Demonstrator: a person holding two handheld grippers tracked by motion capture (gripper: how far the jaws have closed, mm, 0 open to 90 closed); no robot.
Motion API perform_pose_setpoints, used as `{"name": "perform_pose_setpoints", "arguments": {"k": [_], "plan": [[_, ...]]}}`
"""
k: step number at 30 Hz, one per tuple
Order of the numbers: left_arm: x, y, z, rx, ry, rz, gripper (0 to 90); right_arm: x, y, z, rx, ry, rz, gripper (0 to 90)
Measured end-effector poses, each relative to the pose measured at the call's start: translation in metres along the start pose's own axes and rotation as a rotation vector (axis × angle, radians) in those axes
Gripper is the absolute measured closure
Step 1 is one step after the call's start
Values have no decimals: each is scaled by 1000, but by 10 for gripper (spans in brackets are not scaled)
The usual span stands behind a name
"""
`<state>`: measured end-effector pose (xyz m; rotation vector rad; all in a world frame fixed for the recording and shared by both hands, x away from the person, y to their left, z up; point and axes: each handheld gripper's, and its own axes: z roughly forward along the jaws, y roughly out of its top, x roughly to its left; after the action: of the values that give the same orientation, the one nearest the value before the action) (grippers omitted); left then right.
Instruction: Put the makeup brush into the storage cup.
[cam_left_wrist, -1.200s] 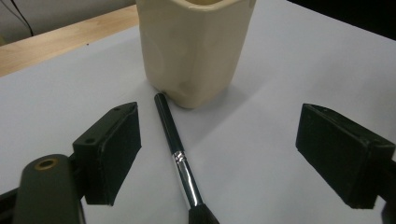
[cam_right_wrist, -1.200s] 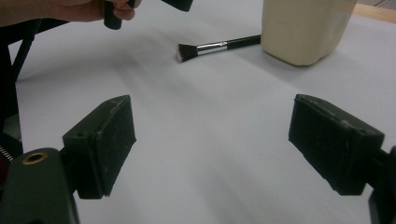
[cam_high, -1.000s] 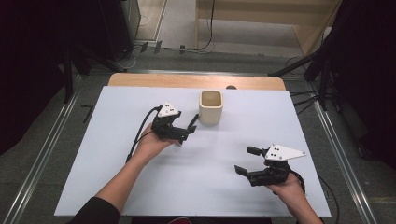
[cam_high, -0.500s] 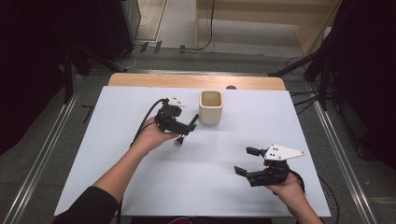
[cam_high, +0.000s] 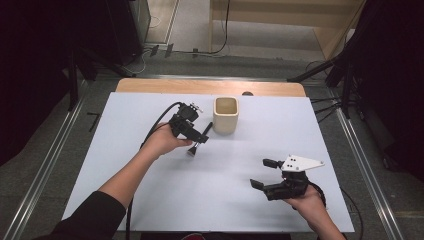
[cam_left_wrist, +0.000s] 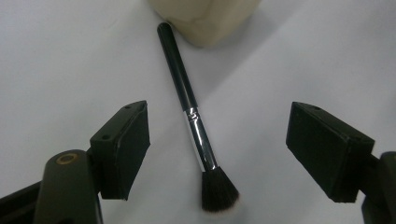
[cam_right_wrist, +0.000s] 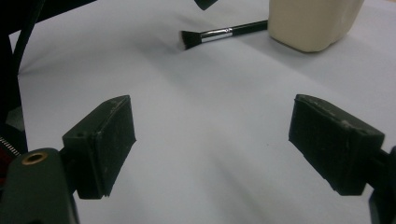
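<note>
A black-handled makeup brush (cam_left_wrist: 191, 109) with a silver ferrule and dark bristles lies flat on the white table, its handle end against a cream cup (cam_left_wrist: 205, 18). In the high view the brush (cam_high: 200, 140) sits just left of the cup (cam_high: 225, 115). My left gripper (cam_high: 196, 136) hovers over it, tilted down. In the left gripper view its jaws (cam_left_wrist: 217, 154) stand either side of the ferrule; they have just been closing a little, and the pads do not touch the brush. My right gripper (cam_high: 264, 173) rests open near the front right, nothing between its jaws (cam_right_wrist: 210, 149).
The white table top (cam_high: 125, 165) ends in a wooden strip (cam_high: 210, 86) at the far side. Metal rails run along both sides. From the right gripper view the brush (cam_right_wrist: 219, 32) and cup (cam_right_wrist: 313, 23) lie well ahead.
My left hand has shifted a little right and toward the far side, and the gripper has tipped down over the brush. The right hand has stayed put.
</note>
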<state>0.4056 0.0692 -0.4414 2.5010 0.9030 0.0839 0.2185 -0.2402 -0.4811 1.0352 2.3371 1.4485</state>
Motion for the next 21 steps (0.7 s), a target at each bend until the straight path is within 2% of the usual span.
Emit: {"name": "perform_pose_setpoints", "arguments": {"k": [3, 6, 7, 10, 14, 21], "plan": [[-1, 5, 2, 65, -7, 9, 233, 0, 0, 1, 3, 1, 1, 153], [0, 9, 3, 100, -16, -6, 240, 0, 0, 1, 7, 2, 2, 152], [1, 13, 3, 130, -23, -21, 243, 0, 0, 1, 7, 4, 1, 151], [0, 16, 4, 151, -19, -23, 244, 0, 0, 1, 10, 5, 3, 151], [0, 22, 6, 221, -29, -35, 255, 0, -1, 2, 11, 7, 6, 150], [0, 27, 11, 257, -31, -23, 249, 0, -1, 2, 6, 8, 12, 148]]}}
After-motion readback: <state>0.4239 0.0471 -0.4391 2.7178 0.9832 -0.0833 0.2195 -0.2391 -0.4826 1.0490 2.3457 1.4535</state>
